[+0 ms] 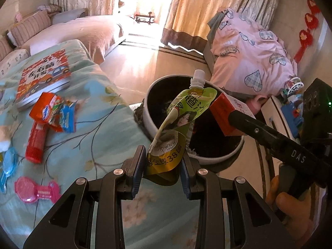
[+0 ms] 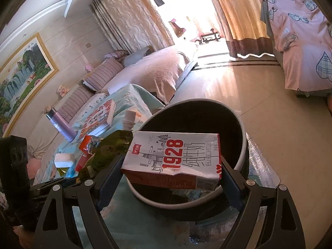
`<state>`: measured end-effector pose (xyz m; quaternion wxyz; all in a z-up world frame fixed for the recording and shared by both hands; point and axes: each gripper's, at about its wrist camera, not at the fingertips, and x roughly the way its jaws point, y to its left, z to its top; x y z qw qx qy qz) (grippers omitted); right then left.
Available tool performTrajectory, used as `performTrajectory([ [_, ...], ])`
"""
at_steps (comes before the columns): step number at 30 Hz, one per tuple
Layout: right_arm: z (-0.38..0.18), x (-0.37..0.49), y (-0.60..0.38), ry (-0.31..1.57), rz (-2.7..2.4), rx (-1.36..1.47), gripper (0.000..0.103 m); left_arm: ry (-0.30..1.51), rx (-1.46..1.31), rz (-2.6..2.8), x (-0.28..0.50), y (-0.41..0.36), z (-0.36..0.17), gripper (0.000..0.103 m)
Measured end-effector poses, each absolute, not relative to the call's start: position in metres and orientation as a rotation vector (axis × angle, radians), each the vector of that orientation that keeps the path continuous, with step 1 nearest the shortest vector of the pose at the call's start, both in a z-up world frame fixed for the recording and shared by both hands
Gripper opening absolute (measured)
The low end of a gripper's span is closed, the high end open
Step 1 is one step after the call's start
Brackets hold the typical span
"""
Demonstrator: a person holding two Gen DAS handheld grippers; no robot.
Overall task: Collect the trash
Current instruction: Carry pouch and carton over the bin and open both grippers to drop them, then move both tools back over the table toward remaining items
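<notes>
Floral blue bedspread (image 1: 99, 137), picture book (image 1: 44, 76), snack wrappers (image 1: 56, 112), red tube (image 1: 36, 143), pink brush (image 1: 35, 189) lying on it

Two wrist fisheyes, both angled down over the bin.

Left wrist view: looks forward along the left gripper (image 1: 162, 161), close above the blue bedspread (image 1: 99, 128), facing the curtained window; bin (image 1: 217, 155) near, just ahead. Right wrist view: looks along the right gripper (image 2: 172, 166), closer to the bin (image 2: 241, 145), tilted down, same window beyond. Shared: bin, book (image 1: 44, 76) (image 2: 99, 116), green pouch (image 1: 178, 120) (image 2: 108, 151), milk carton (image 1: 226, 112) (image 2: 174, 159); each view catches the other gripper at its edge.
</notes>
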<state>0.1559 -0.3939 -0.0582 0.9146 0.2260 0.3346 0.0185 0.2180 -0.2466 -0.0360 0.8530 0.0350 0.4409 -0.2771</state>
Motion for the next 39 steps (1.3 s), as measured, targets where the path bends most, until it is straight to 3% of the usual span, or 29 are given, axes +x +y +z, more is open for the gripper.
performTrajectory([
  [16,-0.066,0.174,-0.414,0.722,0.043,0.48,0.088,0.948,0.104,-0.587,0.235,-0.275,-0.037,0.033],
  [18,-0.067,0.176,-0.415,0.729,0.048,0.486,0.089,0.955,0.1,-0.596,0.236,-0.277,-0.037,0.037],
  [20,-0.069,0.178,-0.417,0.735,0.051,0.498,0.09,0.96,0.093,-0.594,0.237,-0.276,-0.037,0.054],
  [29,-0.066,0.171,-0.419,0.727,0.048,0.521,0.09,0.946,0.051,-0.583,0.226,-0.254,-0.035,0.06],
  [39,-0.061,0.153,-0.378,0.718,0.096,0.502,0.093,0.988,-0.052,-0.493,0.207,-0.178,-0.053,0.062],
])
